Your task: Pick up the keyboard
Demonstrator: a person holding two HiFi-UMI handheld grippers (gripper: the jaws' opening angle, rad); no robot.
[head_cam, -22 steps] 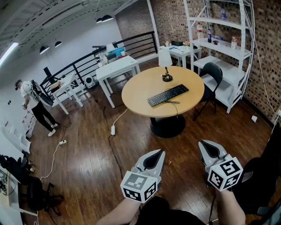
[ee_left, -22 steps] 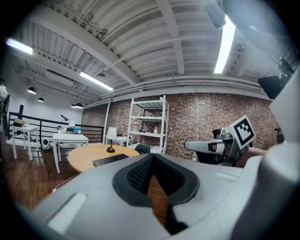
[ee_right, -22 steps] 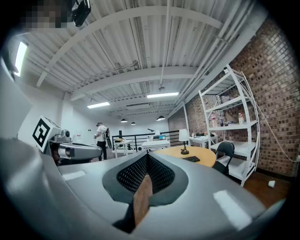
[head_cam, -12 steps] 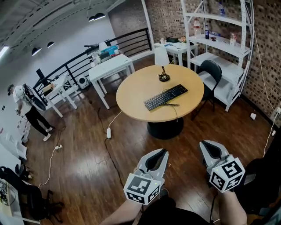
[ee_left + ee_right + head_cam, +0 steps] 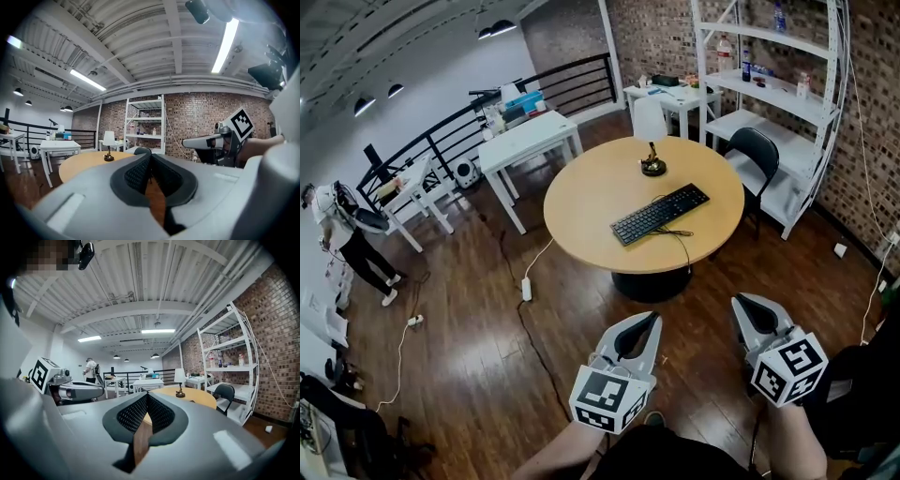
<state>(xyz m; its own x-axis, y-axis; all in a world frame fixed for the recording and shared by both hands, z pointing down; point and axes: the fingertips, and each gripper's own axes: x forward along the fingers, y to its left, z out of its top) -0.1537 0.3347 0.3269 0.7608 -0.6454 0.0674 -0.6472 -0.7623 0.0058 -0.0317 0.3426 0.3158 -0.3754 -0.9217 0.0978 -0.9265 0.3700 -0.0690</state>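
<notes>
A black keyboard lies slantwise on the round wooden table, its cable trailing over the near edge. A small white-shaded lamp stands behind it. Both grippers hover over the floor well short of the table. My left gripper is shut and holds nothing, and my right gripper is the same. In the left gripper view the shut jaws point level at the table. In the right gripper view the shut jaws cover the keyboard.
A black chair stands at the table's right, before a white shelf unit. White tables line the railing behind. A power strip and cables lie on the floor to the left. A person stands far left.
The table and keyboard have come slightly nearer and look larger in the head view. Both grippers stay shut and keep their places at the bottom of the view.
</notes>
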